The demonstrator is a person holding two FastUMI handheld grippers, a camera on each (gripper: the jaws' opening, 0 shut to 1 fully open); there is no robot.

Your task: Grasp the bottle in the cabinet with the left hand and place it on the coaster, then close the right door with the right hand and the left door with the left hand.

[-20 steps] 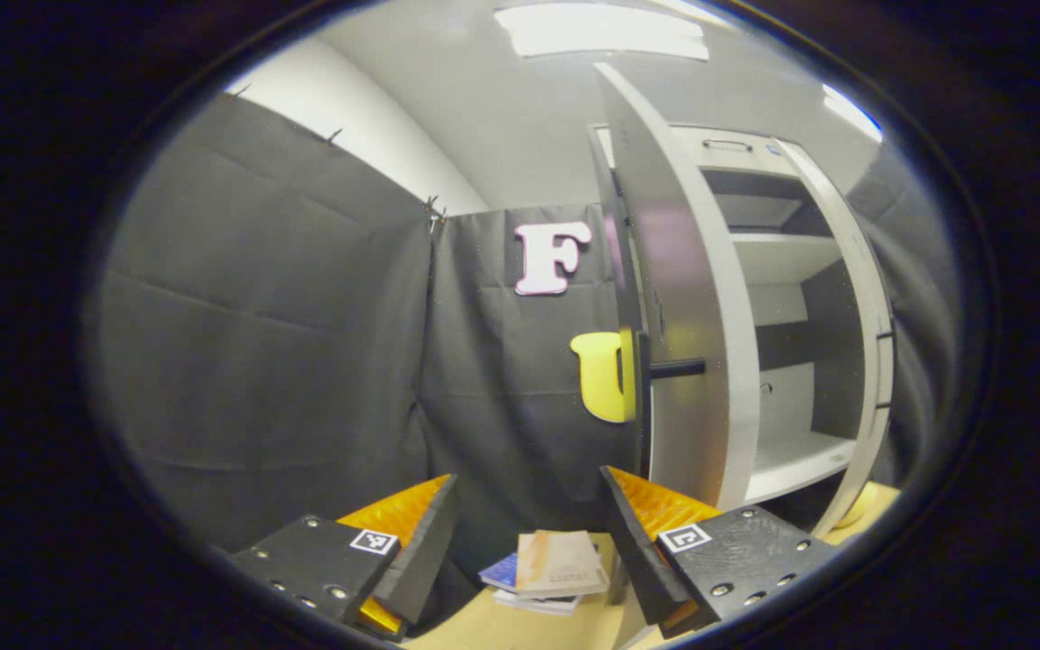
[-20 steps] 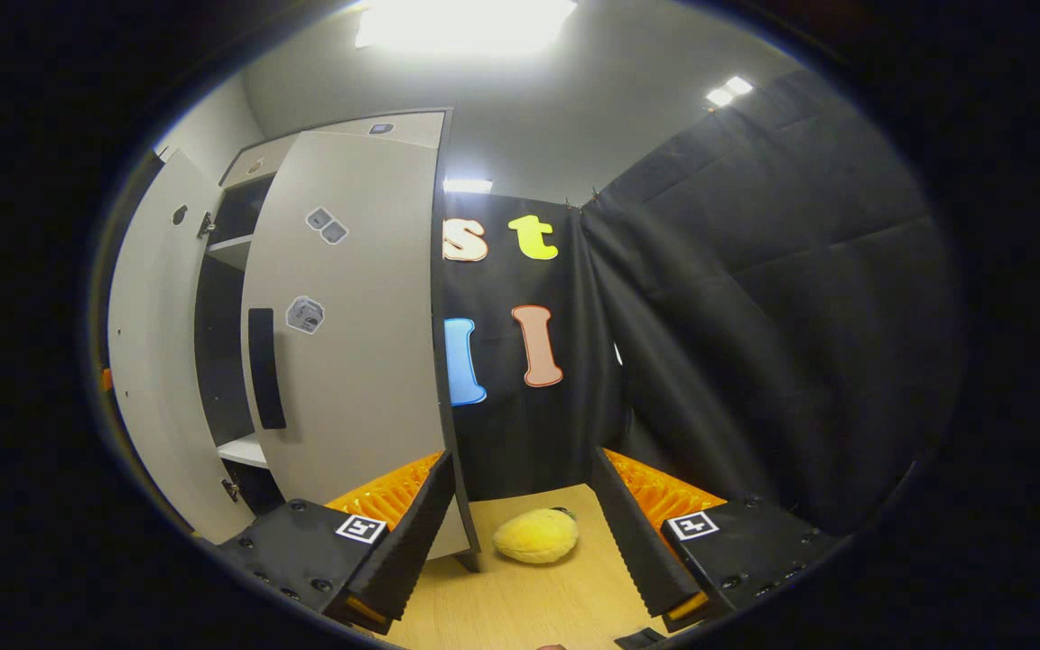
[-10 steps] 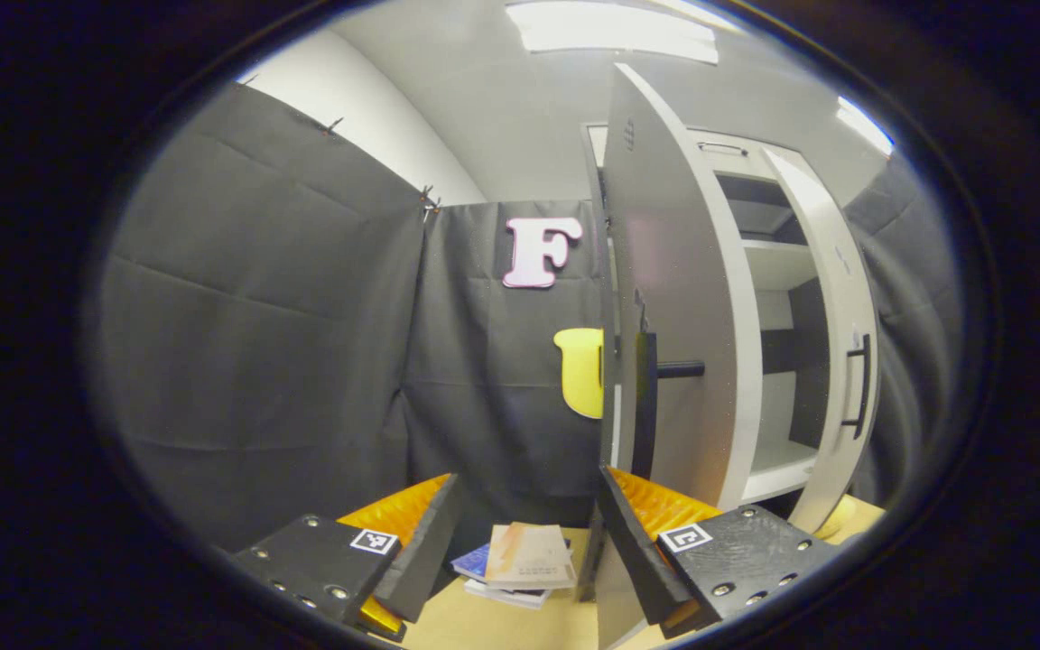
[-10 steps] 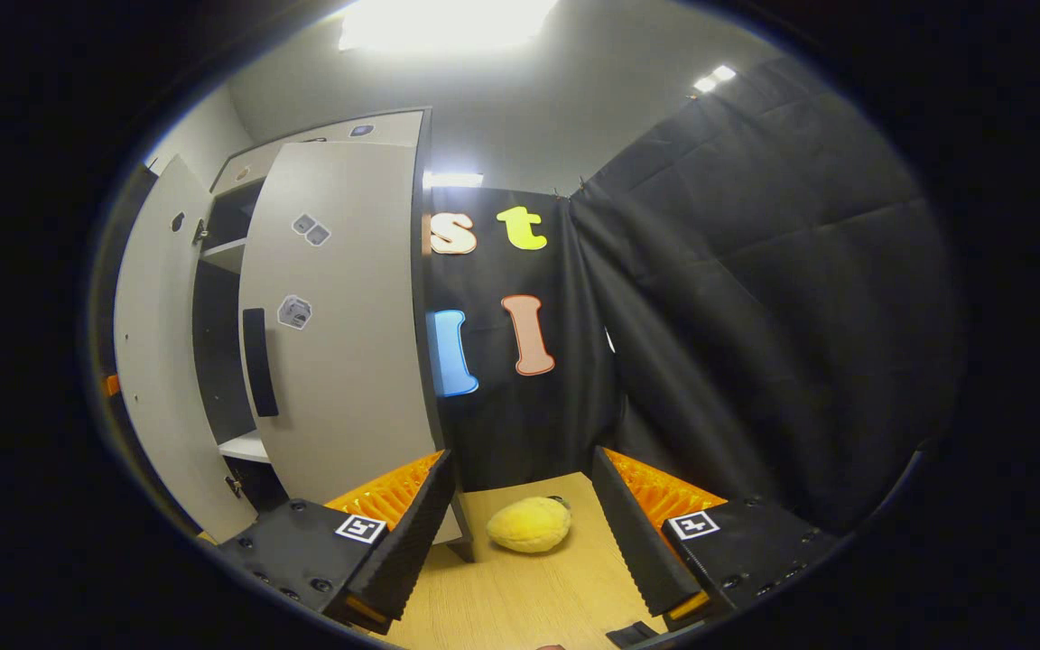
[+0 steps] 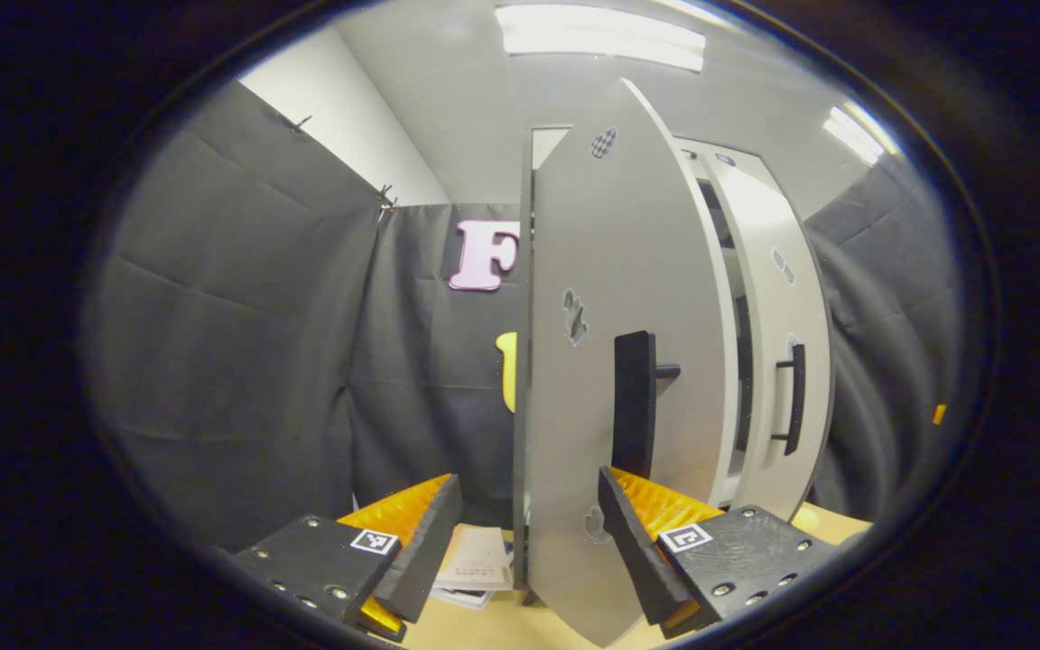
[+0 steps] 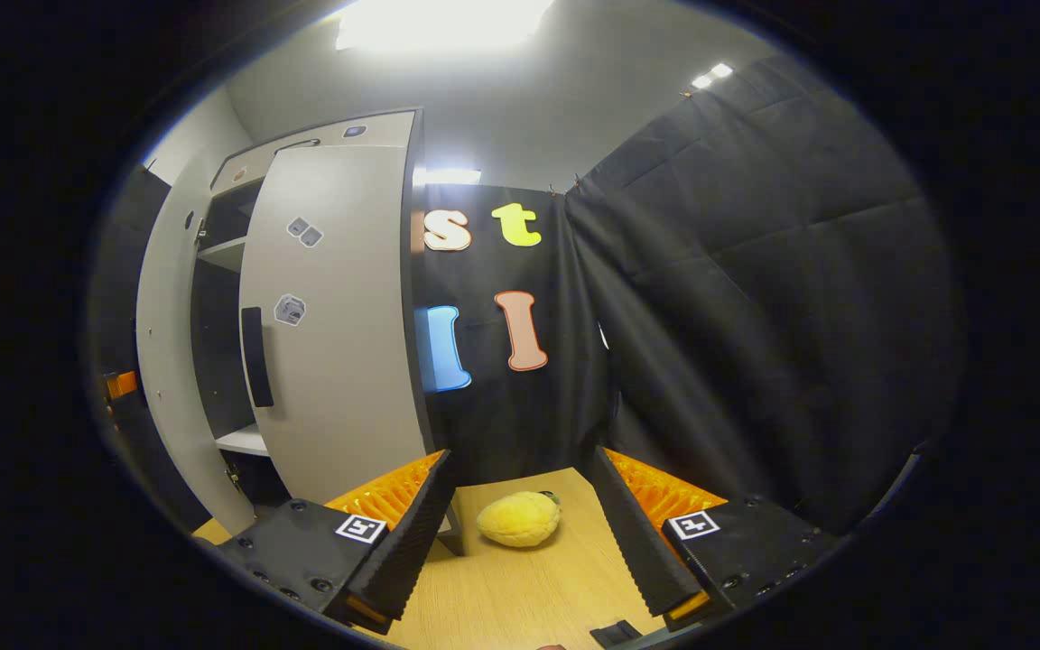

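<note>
The cabinet's left door (image 5: 606,298), pale grey with a black handle (image 5: 635,402), stands close in front of my left gripper (image 5: 529,483). That gripper is open, and the door's lower edge shows between its fingers. Beyond it is the right door (image 5: 777,361), nearly shut, leaving a narrow dark gap. In the right gripper view the right door (image 6: 335,316) with its handle (image 6: 255,357) is at the left, beside the left door's inner face (image 6: 168,361) and a shelf (image 6: 242,440). My right gripper (image 6: 518,460) hangs open over the wooden table (image 6: 520,596), holding nothing.
A yellow plush toy (image 6: 518,519) lies on the table ahead of the right gripper, near the booth's cloth wall. A small stack of books (image 5: 479,564) lies left of the cabinet. Black cloth walls close in the left and right sides.
The left door has swung toward the cabinet, so its outer face now covers most of the interior. The right door also stands closer to shut. The right gripper has barely shifted.
</note>
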